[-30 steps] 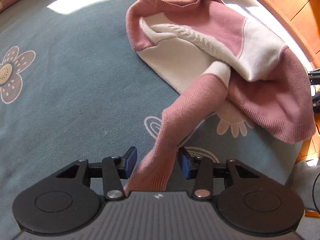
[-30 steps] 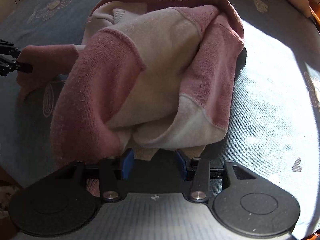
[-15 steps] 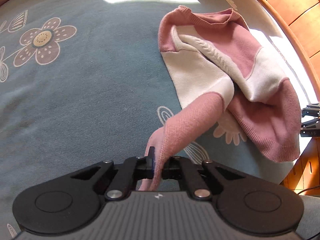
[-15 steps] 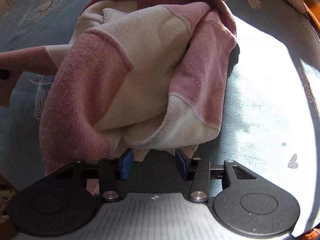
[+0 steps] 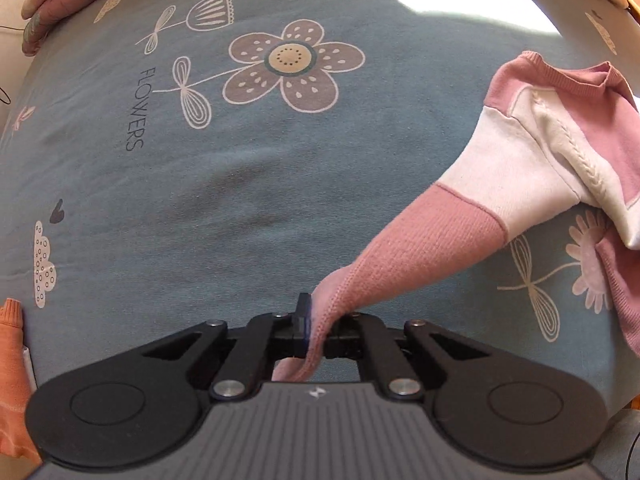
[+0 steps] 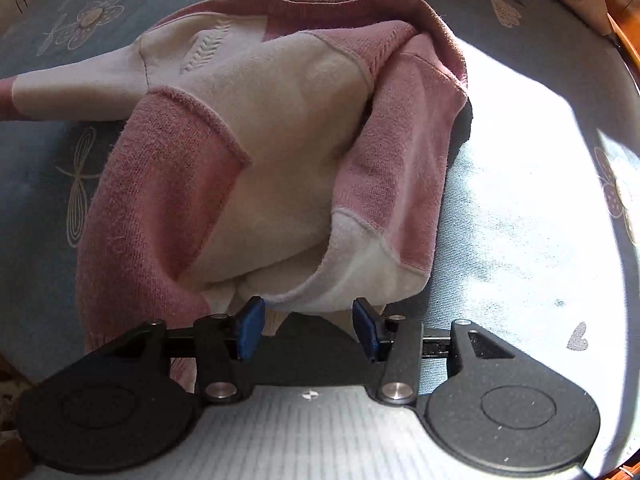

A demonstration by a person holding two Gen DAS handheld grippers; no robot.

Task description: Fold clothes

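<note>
Left wrist view: I see a blue-grey bedsheet (image 5: 248, 208) filling the frame, a large printed flower (image 5: 294, 65) at upper centre, the word "FLOWERS" (image 5: 139, 109) left of it, an orange garment (image 5: 12, 380) at lower left edge.

**Grippers: pose and state**

Left gripper (image 5: 316, 330): points steeply down. Jaws clamped together on a pink sleeve (image 5: 404, 252), which passes between the pads and runs up and right from them, pulled taut. Black linkage arms folded inward.

Right gripper (image 6: 308, 326): points steeply down. Jaws about half apart and opening; blue pads (image 6: 249, 327) clearly separated. The sweater (image 6: 280, 152) edge lies just ahead of the fingertips; the pads do not press on it.
</note>
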